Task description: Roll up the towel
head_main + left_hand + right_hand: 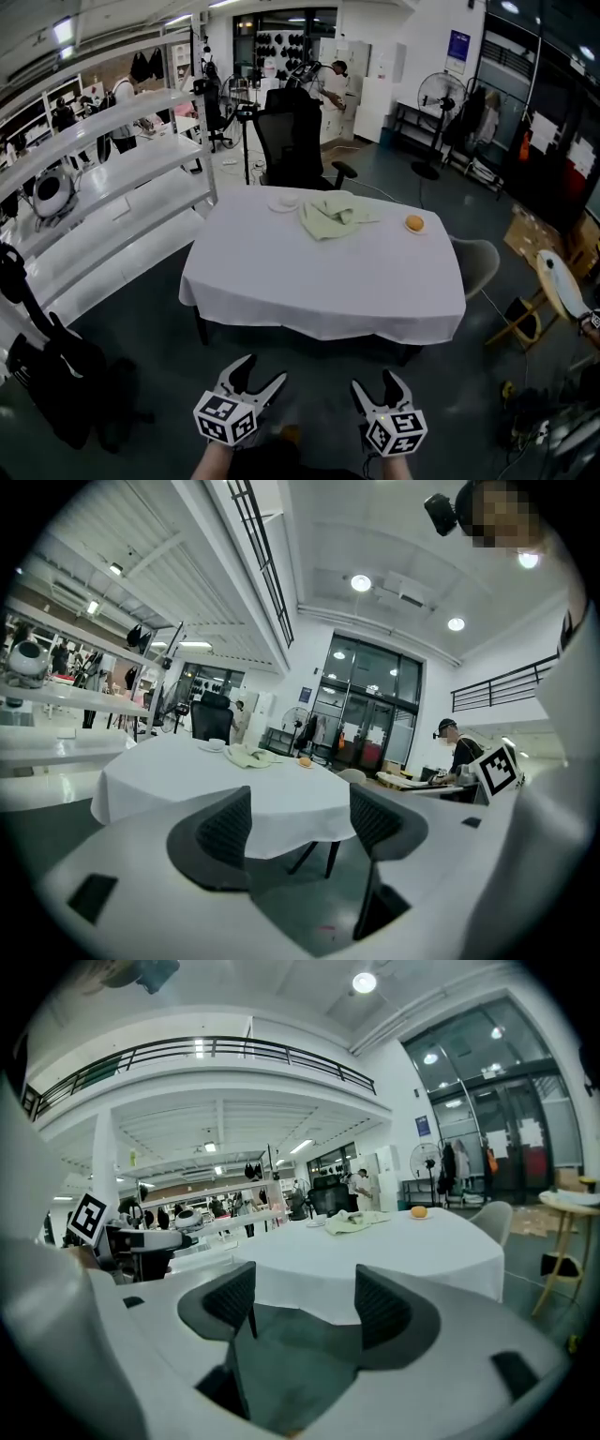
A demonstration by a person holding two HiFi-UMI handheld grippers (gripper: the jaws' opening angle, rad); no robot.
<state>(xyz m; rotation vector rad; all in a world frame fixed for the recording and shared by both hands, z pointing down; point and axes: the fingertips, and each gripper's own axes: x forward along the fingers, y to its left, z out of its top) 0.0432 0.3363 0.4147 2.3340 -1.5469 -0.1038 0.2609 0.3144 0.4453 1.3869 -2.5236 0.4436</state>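
Left gripper (262, 372) and right gripper (375, 383) hang released and empty, short of the table (375, 272). The towel (333, 214) lies crumpled at the far side, beside a saucer (283, 202). Risk: the long reach may snag the tablecloth (281, 314) or knock the saucer.

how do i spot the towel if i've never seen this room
Find the white-clothed table mid-room. At its far edge, before the black office chair, lies the towel: the only soft, crumpled, pale green thing, between a small white dish and a round orange object.
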